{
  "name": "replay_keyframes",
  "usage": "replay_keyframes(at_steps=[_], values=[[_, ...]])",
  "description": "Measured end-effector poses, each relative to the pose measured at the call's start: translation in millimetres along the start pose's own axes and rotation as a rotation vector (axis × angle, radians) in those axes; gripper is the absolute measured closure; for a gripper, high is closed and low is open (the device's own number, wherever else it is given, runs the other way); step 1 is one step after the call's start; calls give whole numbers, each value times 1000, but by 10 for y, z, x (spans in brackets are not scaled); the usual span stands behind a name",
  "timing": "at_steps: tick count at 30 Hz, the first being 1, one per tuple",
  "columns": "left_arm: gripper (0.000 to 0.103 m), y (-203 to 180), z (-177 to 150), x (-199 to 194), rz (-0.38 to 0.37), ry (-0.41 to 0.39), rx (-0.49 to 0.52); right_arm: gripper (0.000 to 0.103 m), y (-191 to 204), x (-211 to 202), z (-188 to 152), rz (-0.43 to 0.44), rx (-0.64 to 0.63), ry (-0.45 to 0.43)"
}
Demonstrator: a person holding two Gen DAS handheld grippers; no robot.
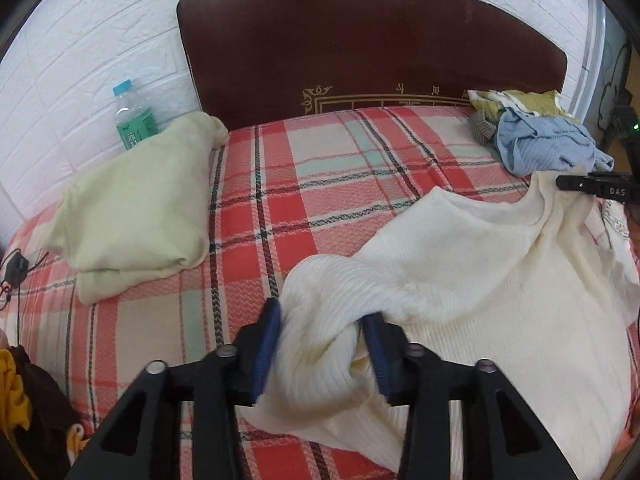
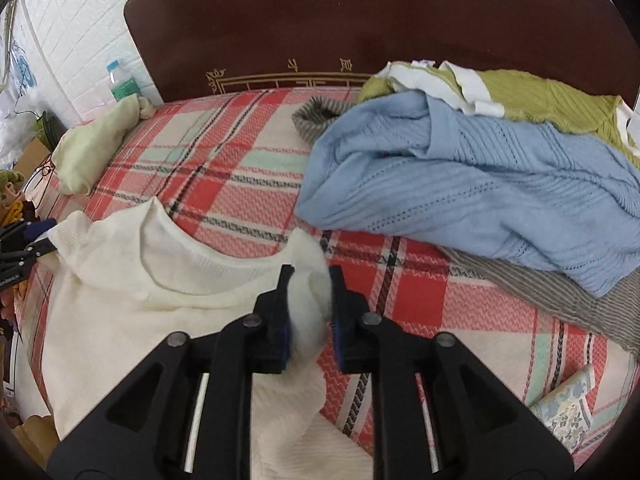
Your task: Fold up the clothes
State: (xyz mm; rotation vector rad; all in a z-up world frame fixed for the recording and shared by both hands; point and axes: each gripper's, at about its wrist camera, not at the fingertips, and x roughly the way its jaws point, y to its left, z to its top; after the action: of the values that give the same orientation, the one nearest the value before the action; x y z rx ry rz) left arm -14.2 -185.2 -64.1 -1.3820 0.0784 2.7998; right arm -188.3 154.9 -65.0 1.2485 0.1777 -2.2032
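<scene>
The left gripper [image 1: 320,336] is clenching a bunched, ribbed part of the cream sweater [image 1: 480,280], fabric bulging between its blue-padded fingers [image 1: 266,344]. The right gripper [image 2: 310,300] is pinching another fold of the same sweater [image 2: 160,300], cloth squeezed between its fingers [image 2: 280,304]; motion blur is smearing that fold, so which part of the garment it is I cannot tell.

The sweater is lying spread over the near side of the bed [image 1: 320,168], neckline facing the headboard [image 1: 360,48]. In the left wrist view its right side is running toward the bed's right edge, where the frame is cutting it off, and only the tip of the right gripper is showing there.

A wide band of plaid cover is lying bare between the sweater and the headboard. At the bed's left edge a folded pale yellow garment [image 1: 136,200] is sitting, with a water bottle [image 1: 132,116] standing behind it against the white brick wall [image 1: 80,40], partly hidden by the cloth. In the far right corner a heap is crowding the space: a blue knit [image 2: 480,176] on top, a green-and-white knit [image 2: 532,100] behind it, a grey striped piece [image 2: 560,300] half buried beneath.

A floral patterned item [image 2: 568,412] is peeking in at the bed's near right edge, too cropped to identify. Dark and yellow clutter [image 1: 24,400] at the left edge is hard to make out.
</scene>
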Motion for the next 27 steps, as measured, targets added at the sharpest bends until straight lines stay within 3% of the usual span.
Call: replay_keyframes(at_steps=[1, 2, 3, 5, 8, 17, 18, 19, 21, 22, 23, 24, 25, 27], values=[[34, -15, 31, -79, -5, -30, 19, 60, -38, -14, -9, 7, 6, -1], [25, -37, 74, -145, -11, -60, 40, 53, -74, -30, -15, 14, 13, -2], [22, -59, 124, -208, -18, -90, 60, 44, -99, -55, -7, 22, 22, -8], [21, -133, 242, -240, -32, -121, 106, 42, -105, -77, 34, 35, 14, -23], [20, -290, 408, -43, -53, -81, 172, 30, -71, 6, 122, 44, -1, 0], [20, -491, 394, 796, -115, 147, 257, 30, 121, 302, 131, 18, -139, 90], [20, -498, 355, 835, -123, 160, 266, 35, 143, 328, 127, 14, -157, 99], [21, -499, 325, 850, -131, 162, 268, 54, 164, 355, 124, 11, -174, 108], [26, -481, 291, 851, -156, 156, 251, 83, 207, 408, 118, 4, -210, 125], [42, -467, 286, 846, -172, 159, 233, 86, 231, 426, 114, 2, -228, 133], [66, -471, 284, 827, -179, 157, 226, 88, 269, 400, 104, 3, -247, 132], [77, -486, 280, 800, -179, 150, 226, 90, 314, 378, 93, -8, -271, 130], [95, -510, 277, 777, -168, 144, 234, 90, 361, 353, 85, -18, -294, 126], [96, -538, 283, 720, -136, 128, 240, 91, 455, 263, 100, -31, -321, 90]])
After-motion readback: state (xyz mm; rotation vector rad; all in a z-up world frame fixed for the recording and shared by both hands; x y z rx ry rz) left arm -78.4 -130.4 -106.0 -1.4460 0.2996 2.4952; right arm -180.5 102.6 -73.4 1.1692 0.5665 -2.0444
